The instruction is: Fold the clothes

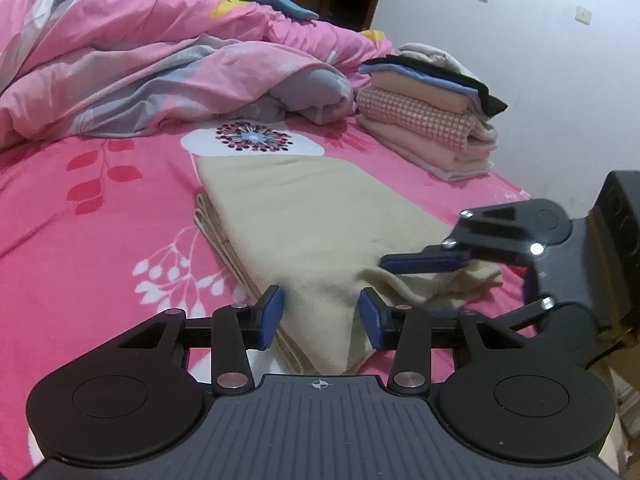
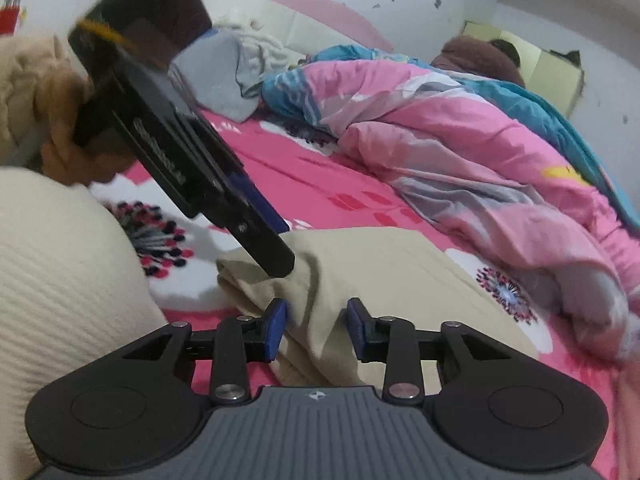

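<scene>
The soft, light beige cloth [image 1: 304, 216] is lying folded; both hand-held grippers, left [image 1: 322, 318] and right [image 2: 316, 326], are gaping released around its near edge, the best hold.

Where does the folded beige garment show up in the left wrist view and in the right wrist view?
Left wrist view: the folded beige garment fills the centre, running toward the left gripper.
Right wrist view: it lies at lower centre, in front of the right gripper.
Shared landmark: the pink crumpled duvet.
</scene>
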Available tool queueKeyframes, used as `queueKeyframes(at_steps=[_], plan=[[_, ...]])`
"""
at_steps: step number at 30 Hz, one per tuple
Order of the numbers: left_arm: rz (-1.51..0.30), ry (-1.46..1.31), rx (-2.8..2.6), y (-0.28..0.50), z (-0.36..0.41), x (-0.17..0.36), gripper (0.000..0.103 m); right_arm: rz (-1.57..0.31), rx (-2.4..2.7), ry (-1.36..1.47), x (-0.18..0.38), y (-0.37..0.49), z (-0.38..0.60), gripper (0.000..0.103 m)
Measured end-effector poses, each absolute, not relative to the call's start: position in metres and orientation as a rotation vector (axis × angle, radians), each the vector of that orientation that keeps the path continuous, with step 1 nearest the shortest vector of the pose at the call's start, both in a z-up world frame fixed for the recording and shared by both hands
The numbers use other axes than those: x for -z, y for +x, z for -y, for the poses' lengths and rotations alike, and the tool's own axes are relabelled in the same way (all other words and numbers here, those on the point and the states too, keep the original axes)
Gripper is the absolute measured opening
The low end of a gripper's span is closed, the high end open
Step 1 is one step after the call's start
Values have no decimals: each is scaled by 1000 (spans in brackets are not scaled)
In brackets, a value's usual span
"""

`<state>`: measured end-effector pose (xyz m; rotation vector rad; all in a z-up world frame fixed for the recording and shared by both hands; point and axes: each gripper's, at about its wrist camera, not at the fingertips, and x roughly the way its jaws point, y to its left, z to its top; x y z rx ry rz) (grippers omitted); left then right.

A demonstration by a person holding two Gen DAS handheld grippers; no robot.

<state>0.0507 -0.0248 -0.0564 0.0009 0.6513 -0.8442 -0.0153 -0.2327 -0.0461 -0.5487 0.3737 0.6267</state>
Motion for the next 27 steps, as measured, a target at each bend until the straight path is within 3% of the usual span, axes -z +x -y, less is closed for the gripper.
queueKeyframes(at_steps=[2,6,9,18,24,27], plan=[[-650,-16,853,51,22,56,43,-377,-631,-536,46,-13,231,31],[-638,-30,879,49,20,55,45,-352,-617,-534,43,-16,229,17],[-618,-9,892,44,21,54,47,-291,-584,-565,42,-23,225,11],[-639,29,856,46,23,58,42,-161,-532,-642,58,-35,220,5],[-671,40,836,47,26,63,42,-154,-557,-645,51,-46,233,8],[-692,39,825,49,25,68,43,-154,-571,-643,48,-52,240,20]])
